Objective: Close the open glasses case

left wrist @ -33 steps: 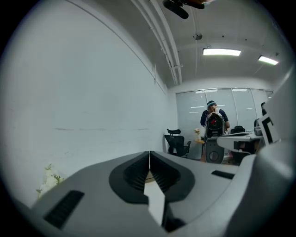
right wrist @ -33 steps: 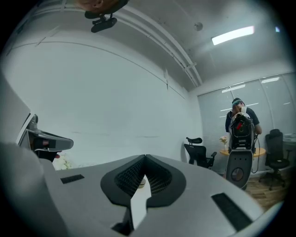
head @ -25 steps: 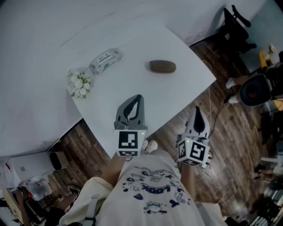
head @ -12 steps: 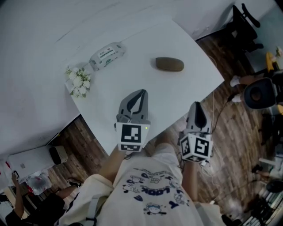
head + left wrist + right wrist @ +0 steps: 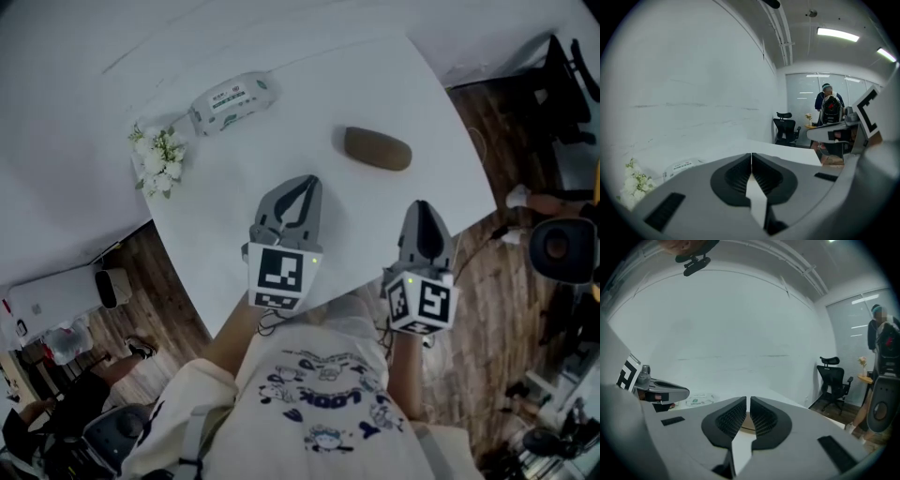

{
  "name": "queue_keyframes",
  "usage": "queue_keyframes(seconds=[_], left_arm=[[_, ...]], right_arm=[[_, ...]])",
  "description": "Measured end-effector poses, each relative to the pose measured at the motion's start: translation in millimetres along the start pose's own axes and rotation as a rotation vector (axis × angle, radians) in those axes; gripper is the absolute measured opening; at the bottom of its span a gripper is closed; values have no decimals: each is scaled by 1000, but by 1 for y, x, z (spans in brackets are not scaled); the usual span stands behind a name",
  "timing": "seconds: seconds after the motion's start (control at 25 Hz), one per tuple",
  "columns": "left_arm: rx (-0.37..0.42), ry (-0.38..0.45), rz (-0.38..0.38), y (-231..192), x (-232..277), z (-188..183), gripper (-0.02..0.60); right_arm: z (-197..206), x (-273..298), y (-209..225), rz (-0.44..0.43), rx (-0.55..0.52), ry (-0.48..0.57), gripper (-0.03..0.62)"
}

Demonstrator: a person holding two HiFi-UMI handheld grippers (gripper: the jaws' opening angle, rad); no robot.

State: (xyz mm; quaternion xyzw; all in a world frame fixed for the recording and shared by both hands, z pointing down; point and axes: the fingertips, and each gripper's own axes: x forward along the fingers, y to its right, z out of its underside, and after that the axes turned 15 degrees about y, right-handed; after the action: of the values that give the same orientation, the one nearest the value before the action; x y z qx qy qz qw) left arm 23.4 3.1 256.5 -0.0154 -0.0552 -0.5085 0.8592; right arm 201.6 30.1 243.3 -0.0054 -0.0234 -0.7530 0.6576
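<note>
The brown oval glasses case (image 5: 378,148) lies on the white table (image 5: 394,84), right of centre. From above it reads as one closed shape with no lid standing up. My left gripper (image 5: 307,181) is shut and empty over the table's near part, to the left of and nearer than the case. My right gripper (image 5: 419,205) is shut and empty near the table's front right edge, just short of the case. In the left gripper view the jaws (image 5: 751,154) meet with nothing between them. The right gripper view shows the same (image 5: 746,398).
A pack of wipes (image 5: 232,101) lies at the table's far left, and a small bunch of white flowers (image 5: 157,157) at its left edge. The wipes (image 5: 683,166) and flowers (image 5: 633,185) also show in the left gripper view. Office chairs and a person stand beyond the table.
Both grippers have moved forward over the table toward the case and dipped a little. The jaws stayed shut. The case, wipes and flowers have not moved on the table.
</note>
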Motion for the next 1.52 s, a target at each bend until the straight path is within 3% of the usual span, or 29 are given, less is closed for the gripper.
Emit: queue_keyframes(seconds=[0.2, 0.56, 0.76, 0.92, 1.12, 1.32, 1.52], left_arm=[[-3, -58, -21, -3, 46, 19, 6], [-15, -182, 57, -4, 114, 66, 6], [26, -246, 73, -20, 139, 99, 6], [115, -291, 124, -32, 157, 117, 7], [295, -365, 268, -32, 168, 140, 13], [345, -440, 419, -28, 175, 155, 97], [427, -482, 594, -24, 187, 152, 106]], right_arm=[[22, 55, 13, -135, 8, -66, 30], [68, 116, 15, -412, -20, -236, 182], [97, 131, 2, -633, -103, -365, 238], [112, 140, -5, -754, -161, -422, 261], [123, 145, -14, -851, -185, -466, 283], [133, 147, -17, -907, -223, -504, 298], [146, 146, -19, -945, -232, -553, 298]])
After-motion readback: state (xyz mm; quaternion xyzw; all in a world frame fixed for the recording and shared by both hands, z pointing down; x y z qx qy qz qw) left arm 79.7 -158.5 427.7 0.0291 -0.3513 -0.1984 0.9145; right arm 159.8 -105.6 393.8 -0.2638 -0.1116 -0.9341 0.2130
